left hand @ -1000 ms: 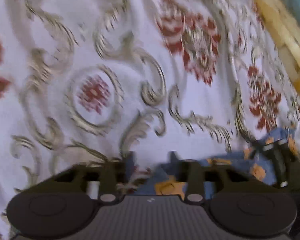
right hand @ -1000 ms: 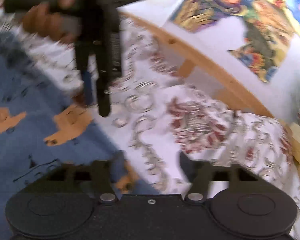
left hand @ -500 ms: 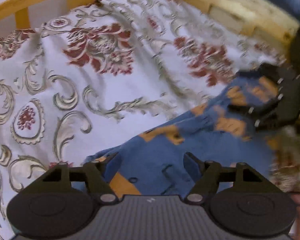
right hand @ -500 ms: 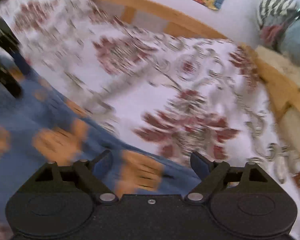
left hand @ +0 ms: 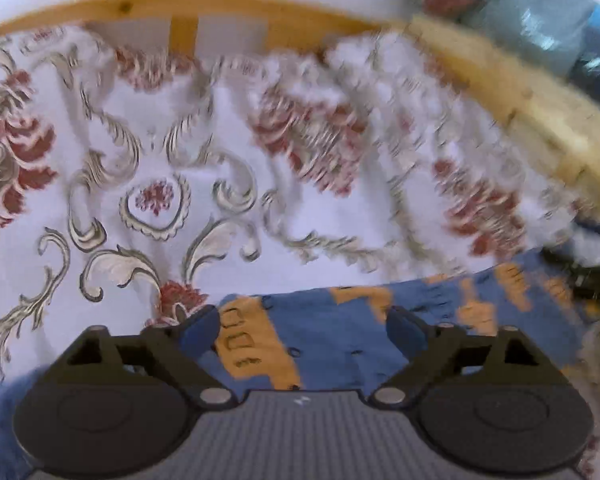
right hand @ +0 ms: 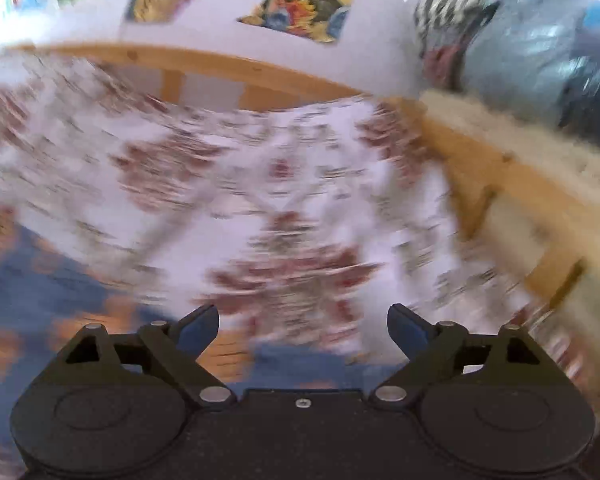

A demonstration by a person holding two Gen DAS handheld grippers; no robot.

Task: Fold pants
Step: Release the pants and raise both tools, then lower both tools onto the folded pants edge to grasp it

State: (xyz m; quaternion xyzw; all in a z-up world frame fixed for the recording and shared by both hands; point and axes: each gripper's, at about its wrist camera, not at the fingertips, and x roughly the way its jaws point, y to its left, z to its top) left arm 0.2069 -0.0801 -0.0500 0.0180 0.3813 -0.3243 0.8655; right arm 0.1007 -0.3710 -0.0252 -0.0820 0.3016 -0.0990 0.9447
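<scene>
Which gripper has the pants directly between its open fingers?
The left gripper: blue-and-orange pants fill its gap. The right gripper mostly frames the floral bedsheet.

Both wrist views look forward and slightly down from close above the bed [left hand: 220, 208], facing its wooden rail [left hand: 188, 8]; they share the patterned sheet, rail and blue pants [left hand: 340, 340].

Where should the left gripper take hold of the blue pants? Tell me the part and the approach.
Grip the far edge of the pants, lying flat on the patterned bedspread. Come from straight ahead: the left gripper is open with that edge between its fingers.
</scene>
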